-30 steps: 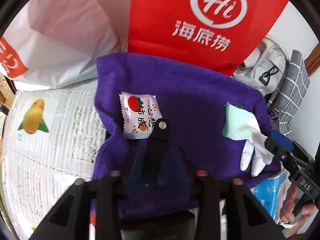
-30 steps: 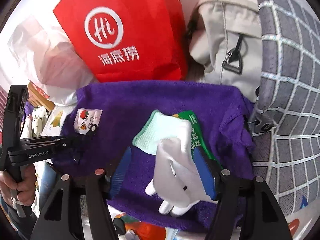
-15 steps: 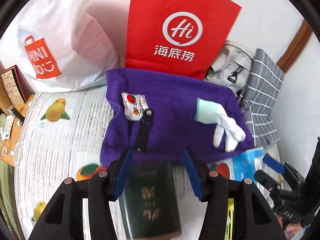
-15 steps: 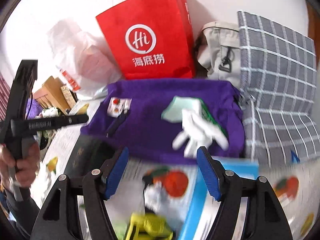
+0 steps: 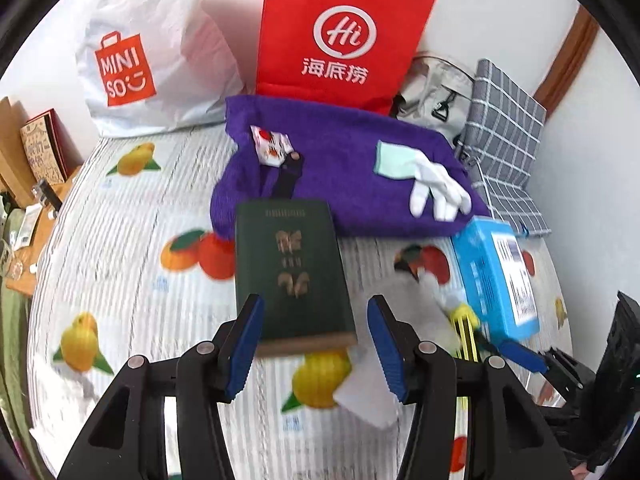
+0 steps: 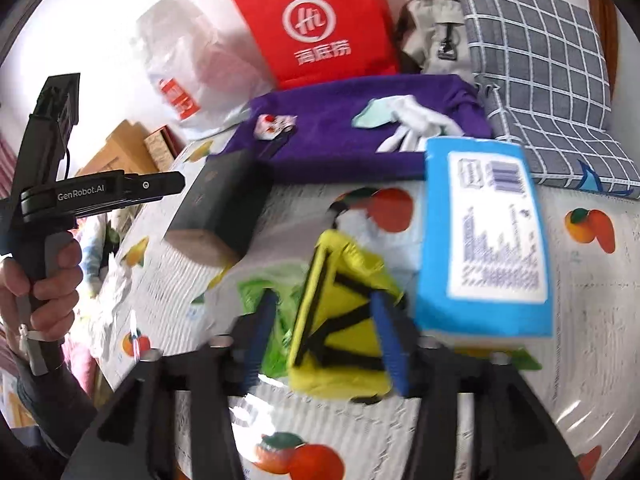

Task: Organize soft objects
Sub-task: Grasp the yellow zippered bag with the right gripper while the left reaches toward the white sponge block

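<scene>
A folded purple towel lies at the back of the table, with a white glove and a small snack packet on it. It also shows in the right wrist view. My left gripper is open, its jaws on either side of the near end of a dark green book. My right gripper is open around a yellow pouch with black straps, not closed on it. A blue tissue pack lies right of the pouch.
A red paper bag, a white Miniso bag, a beige backpack and a grey checked cushion stand behind the towel. The table has a fruit-print cloth. Green plastic lies under the pouch.
Both grippers have pulled back from the towel toward the near table edge. The glove and packet stay on the towel. The book and the yellow pouch have come between the jaws.
</scene>
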Action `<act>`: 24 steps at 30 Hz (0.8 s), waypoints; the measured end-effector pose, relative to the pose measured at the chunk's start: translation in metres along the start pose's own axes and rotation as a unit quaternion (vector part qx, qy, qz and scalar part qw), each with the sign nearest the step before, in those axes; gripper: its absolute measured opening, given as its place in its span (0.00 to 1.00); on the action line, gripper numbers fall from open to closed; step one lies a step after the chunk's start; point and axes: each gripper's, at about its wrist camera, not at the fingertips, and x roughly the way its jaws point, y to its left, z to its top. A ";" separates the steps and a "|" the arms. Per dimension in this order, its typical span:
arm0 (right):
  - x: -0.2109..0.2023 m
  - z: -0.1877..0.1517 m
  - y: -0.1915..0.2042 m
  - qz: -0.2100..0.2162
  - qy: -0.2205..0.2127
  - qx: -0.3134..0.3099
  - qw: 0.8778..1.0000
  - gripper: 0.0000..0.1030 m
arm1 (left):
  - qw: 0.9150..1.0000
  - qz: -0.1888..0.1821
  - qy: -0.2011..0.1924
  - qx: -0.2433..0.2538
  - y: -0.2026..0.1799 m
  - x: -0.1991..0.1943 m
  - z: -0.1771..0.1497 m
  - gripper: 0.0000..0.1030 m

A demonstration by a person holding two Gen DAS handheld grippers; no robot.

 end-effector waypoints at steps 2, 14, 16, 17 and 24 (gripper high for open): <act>0.006 -0.008 0.012 -0.030 0.007 -0.025 0.999 0.55 | 1.000 -0.002 0.002 0.000 -0.001 -0.003 -0.009 0.50; -0.018 -0.033 0.009 -0.005 -0.012 0.001 1.000 0.30 | 1.000 -0.015 0.004 0.006 -0.004 -0.017 -0.047 0.50; -0.030 -0.037 0.009 0.021 -0.018 0.010 1.000 0.30 | 1.000 -0.018 0.006 0.003 -0.003 -0.016 -0.053 0.50; -0.036 -0.041 0.008 0.031 -0.021 0.014 0.999 0.30 | 1.000 -0.019 0.008 0.004 -0.003 -0.015 -0.056 0.50; -0.042 -0.069 -0.027 0.039 -0.014 0.080 0.996 0.31 | 0.999 -0.026 0.018 0.006 -0.007 -0.003 -0.075 0.50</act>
